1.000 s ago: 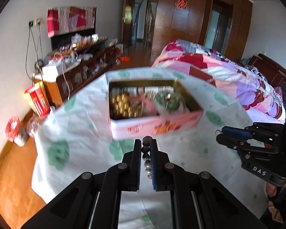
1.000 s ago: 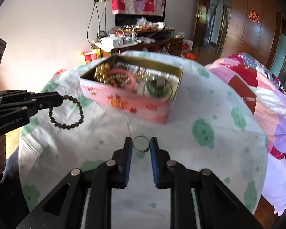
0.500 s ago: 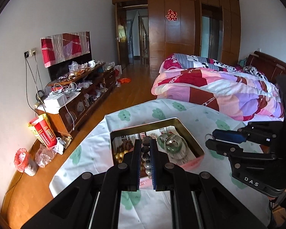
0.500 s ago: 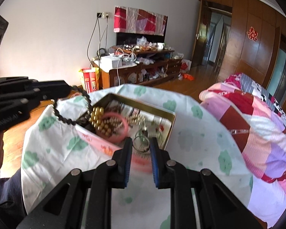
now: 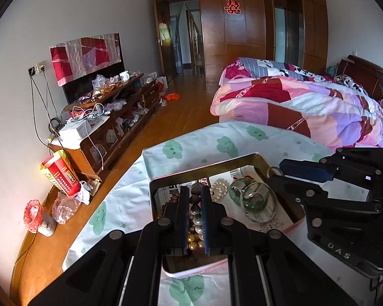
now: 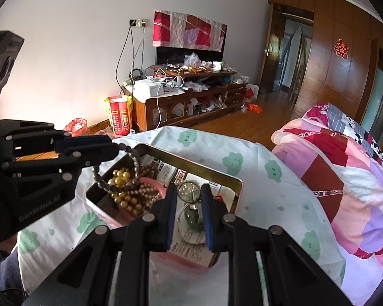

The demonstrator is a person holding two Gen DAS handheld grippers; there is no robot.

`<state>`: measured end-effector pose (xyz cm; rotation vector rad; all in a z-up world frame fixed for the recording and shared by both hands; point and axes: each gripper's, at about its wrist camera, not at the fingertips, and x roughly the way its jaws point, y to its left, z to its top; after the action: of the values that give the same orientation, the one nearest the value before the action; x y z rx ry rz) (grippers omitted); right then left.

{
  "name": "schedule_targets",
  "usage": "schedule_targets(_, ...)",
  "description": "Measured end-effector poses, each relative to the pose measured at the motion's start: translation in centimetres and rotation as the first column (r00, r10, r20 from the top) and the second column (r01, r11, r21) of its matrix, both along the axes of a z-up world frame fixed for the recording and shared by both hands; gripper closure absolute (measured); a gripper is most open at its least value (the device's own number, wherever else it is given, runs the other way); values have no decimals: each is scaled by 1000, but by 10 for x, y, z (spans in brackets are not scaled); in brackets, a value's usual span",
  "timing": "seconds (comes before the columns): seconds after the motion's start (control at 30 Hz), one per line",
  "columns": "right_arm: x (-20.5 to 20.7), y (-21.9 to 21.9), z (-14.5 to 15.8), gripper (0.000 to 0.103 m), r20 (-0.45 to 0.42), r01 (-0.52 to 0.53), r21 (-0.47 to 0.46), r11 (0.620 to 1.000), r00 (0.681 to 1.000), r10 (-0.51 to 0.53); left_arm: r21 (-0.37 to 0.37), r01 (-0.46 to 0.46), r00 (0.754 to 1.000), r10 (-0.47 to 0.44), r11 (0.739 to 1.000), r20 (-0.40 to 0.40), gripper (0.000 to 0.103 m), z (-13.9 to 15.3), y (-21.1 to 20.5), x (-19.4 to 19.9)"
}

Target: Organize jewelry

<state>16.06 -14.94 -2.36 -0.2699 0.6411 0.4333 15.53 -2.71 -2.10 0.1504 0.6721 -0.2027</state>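
The left gripper (image 5: 194, 199) is clamped on a dark bead bracelet (image 6: 130, 163), whose loop hangs straight down into the left end of the tin box (image 6: 238, 182), its lowest beads among the gold beads (image 6: 120, 176) there. The right gripper (image 6: 189, 196), over the tin's right half, pinches a thin metal ring (image 6: 189, 187) directly above the green bangle (image 6: 194, 216). Both pieces look set to drop straight down on release.

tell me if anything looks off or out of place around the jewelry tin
Nothing spilled or damaged. The one oddity: the dark bead bracelet is half in, half out. It hangs from the left gripper, its lower loop draped on the gold beads in the tin.
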Motion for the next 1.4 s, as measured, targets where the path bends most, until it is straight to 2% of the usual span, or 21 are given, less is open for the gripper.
schedule_targets(0.2, 14, 8, -21, 81, -28, 9, -27, 1000, 1000, -9, -10, -30, 998, 29, 1000, -61, 93, -18, 4, 15)
schedule_targets(0.27, 17, 9, -28, 81, -52, 5, -24, 1000, 999, -6, -5, -54, 995, 54, 999, -79, 82, -24, 7, 17)
schedule_targets(0.3, 17, 9, -30, 81, -58, 6, -26, 1000, 998, -8, 0, -65, 995, 65, 998, -79, 68, -25, 8, 17)
schedule_targets(0.33, 16, 9, -32, 80, -63, 11, -32, 999, 998, -13, 1, -77, 994, 77, 997, -75, 49, -25, 9, 16)
schedule_targets(0.37, 16, 8, -33, 75, -67, 14, -33, 999, 998, -16, 2, -94, 994, 94, 996, -64, 41, -25, 11, 15)
schedule_targets(0.4, 15, 7, -34, 65, -69, 16, -33, 999, 997, -18, 5, -111, 993, 111, 994, -46, 30, -23, 13, 12)
schedule_targets(0.47, 13, 4, -34, 50, -65, 27, -31, 999, 997, -29, 3, -119, 992, 119, 993, -32, 29, -20, 16, 9)
schedule_targets(0.67, -1, -13, -24, 49, -38, 82, -36, 996, 996, -83, -45, -143, 990, 142, 989, -16, 29, -6, 27, -6)
schedule_targets(1.0, -42, -35, 6, 29, 54, 121, 29, 992, 991, -122, -110, -165, 986, 167, 980, 10, 29, 7, 33, -41)
schedule_targets(1.4, -57, -43, 17, 25, 91, 132, 68, 989, 986, -138, -131, -168, 985, 172, 977, 23, 29, 13, 32, -60)
